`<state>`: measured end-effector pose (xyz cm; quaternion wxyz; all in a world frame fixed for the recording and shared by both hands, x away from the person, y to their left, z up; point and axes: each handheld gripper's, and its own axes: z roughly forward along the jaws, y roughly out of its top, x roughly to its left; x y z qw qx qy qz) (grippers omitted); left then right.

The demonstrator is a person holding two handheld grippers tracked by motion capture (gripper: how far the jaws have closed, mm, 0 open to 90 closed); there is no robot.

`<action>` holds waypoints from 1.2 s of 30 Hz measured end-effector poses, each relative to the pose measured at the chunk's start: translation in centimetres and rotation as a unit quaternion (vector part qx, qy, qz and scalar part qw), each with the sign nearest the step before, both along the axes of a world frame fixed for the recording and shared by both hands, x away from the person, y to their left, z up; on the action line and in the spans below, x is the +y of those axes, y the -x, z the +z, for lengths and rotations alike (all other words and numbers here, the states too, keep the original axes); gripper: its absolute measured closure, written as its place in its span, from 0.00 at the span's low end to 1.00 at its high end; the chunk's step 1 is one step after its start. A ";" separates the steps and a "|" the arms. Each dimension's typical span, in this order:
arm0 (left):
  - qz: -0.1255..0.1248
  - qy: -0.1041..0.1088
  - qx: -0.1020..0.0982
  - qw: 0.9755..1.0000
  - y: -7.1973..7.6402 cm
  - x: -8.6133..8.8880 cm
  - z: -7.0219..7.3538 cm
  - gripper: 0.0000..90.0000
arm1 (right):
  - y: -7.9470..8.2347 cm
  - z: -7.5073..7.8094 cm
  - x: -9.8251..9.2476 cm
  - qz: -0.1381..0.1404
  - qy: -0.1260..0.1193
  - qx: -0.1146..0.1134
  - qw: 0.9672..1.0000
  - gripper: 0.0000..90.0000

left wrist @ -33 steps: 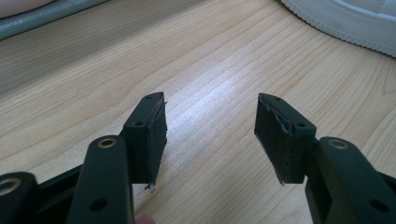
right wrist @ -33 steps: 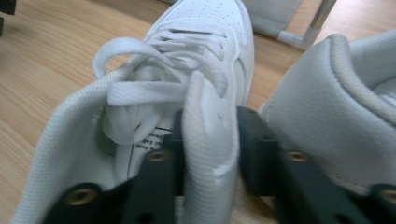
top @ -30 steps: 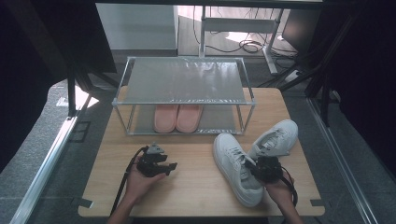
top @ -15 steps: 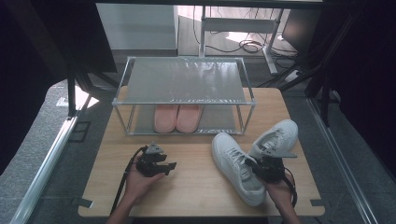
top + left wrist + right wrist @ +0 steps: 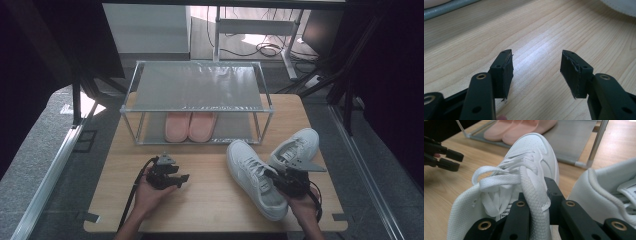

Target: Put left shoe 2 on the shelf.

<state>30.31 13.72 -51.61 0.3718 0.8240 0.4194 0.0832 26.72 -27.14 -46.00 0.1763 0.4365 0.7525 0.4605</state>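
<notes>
In the high view, the right gripper [image 5: 280,181] at lower right pinches the collar of the white sneaker [image 5: 252,175] lying on the desk [image 5: 210,195]; its mate [image 5: 295,147] lies just beside it, below the shoe rack [image 5: 197,107]. In the left gripper view, the left gripper [image 5: 536,71] stands spread over bare desk. In the right gripper view the jaws clamp only the sneaker's padded collar edge, so it could slip or swing when lifted; the pads themselves are hidden behind fabric.
</notes>
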 end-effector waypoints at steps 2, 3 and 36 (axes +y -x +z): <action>0.001 0.000 0.001 1.000 0.0 0.0 0.0 0.50 | 0.1 0.3 -0.1 0.001 -0.008 -0.005 1.000 0.92; 0.001 0.000 0.000 1.000 0.0 0.0 0.0 0.49 | 0.2 0.5 -0.1 0.002 -0.010 -0.007 1.000 0.92; -0.002 -0.003 0.005 1.000 -0.1 -0.2 -0.3 0.49 | 1.3 5.5 -0.1 0.034 -0.053 -0.072 0.995 0.92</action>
